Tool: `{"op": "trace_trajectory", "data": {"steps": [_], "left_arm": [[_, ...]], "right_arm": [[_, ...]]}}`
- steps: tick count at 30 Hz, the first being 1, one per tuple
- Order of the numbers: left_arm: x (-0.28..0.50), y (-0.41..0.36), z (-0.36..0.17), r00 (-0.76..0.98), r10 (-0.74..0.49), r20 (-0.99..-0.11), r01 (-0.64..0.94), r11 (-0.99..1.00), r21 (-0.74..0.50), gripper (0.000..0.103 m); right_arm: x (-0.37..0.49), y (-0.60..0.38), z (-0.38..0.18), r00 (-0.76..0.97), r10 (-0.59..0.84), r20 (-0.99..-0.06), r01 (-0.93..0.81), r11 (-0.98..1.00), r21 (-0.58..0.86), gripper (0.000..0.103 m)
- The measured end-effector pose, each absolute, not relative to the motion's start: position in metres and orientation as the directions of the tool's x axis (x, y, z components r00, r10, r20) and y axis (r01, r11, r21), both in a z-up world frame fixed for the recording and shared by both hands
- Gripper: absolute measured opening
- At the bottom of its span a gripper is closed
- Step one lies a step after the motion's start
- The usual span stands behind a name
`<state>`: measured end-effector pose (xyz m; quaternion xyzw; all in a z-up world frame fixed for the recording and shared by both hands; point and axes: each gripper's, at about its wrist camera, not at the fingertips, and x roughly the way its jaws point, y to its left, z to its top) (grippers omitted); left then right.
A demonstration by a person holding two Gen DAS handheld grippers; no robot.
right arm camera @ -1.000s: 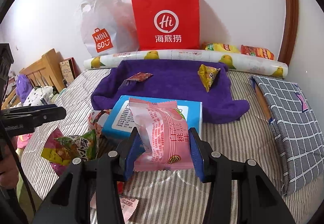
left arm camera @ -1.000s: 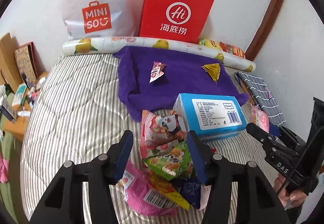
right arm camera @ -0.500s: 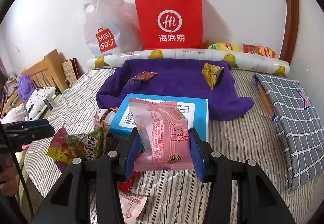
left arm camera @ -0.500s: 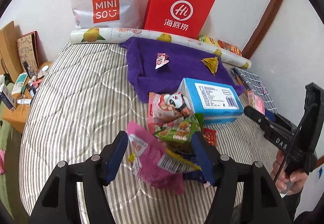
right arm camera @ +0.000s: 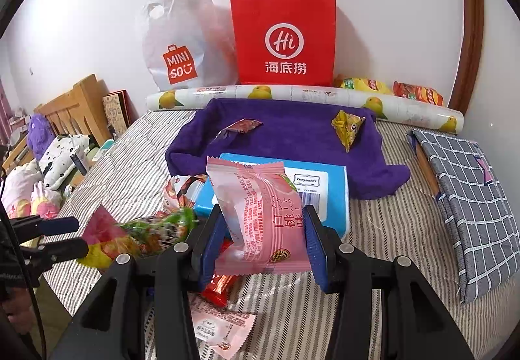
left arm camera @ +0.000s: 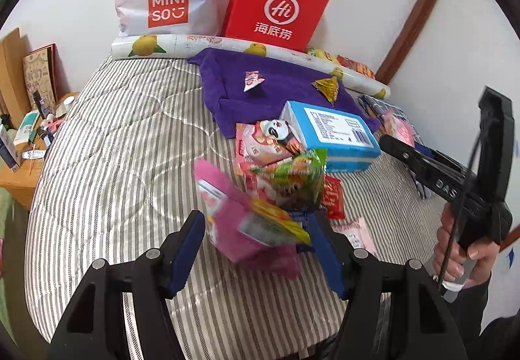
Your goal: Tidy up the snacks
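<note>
My right gripper (right arm camera: 261,238) is shut on a pink peach-flavour snack packet (right arm camera: 260,217) and holds it above the striped bed. My left gripper (left arm camera: 256,241) is wide open around a magenta and yellow snack bag (left arm camera: 247,223) that looks blurred. A green snack bag (left arm camera: 297,178), a panda packet (left arm camera: 269,140) and a blue box (left arm camera: 331,135) lie in a pile just beyond it. A purple towel (right arm camera: 292,135) carries a red-white triangular snack (right arm camera: 240,127) and a yellow triangular snack (right arm camera: 346,127).
A white MINISO bag (right arm camera: 182,44) and a red paper bag (right arm camera: 284,38) stand against the wall behind a fruit-print roll (right arm camera: 292,96). A checked grey pad (right arm camera: 471,191) lies at the right. A bedside table (left arm camera: 19,161) with small items stands at the left.
My left gripper has pulled back and risen from the pile; the magenta bag now lies between its fingers and looks in motion. My right gripper keeps hold of the pink packet.
</note>
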<state>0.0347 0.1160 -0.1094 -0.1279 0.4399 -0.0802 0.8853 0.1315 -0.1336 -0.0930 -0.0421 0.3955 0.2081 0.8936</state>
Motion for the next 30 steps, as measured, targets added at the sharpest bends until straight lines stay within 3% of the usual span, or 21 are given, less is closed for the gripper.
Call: {"op": "trace_trajectory", "data": {"steps": [21, 25, 30], "left_arm": [[0.068, 0.089, -0.151, 0.574, -0.171, -0.801, 0.016, 0.98, -0.198, 0.065], [0.072, 0.091, -0.149, 0.582, -0.169, -0.795, 0.008, 0.979, -0.203, 0.054], [0.07, 0.098, -0.14, 0.588, -0.182, -0.788, 0.004, 0.975, -0.222, 0.052]], "right_arm": [[0.124, -0.113, -0.105, 0.594, 0.327, -0.735, -0.449, 0.893, 0.035, 0.047], [0.127, -0.117, -0.108, 0.595, 0.324, -0.736, -0.447, 0.894, 0.032, 0.047], [0.133, -0.125, -0.108, 0.604, 0.309, -0.735, -0.428, 0.903, 0.027, 0.047]]}}
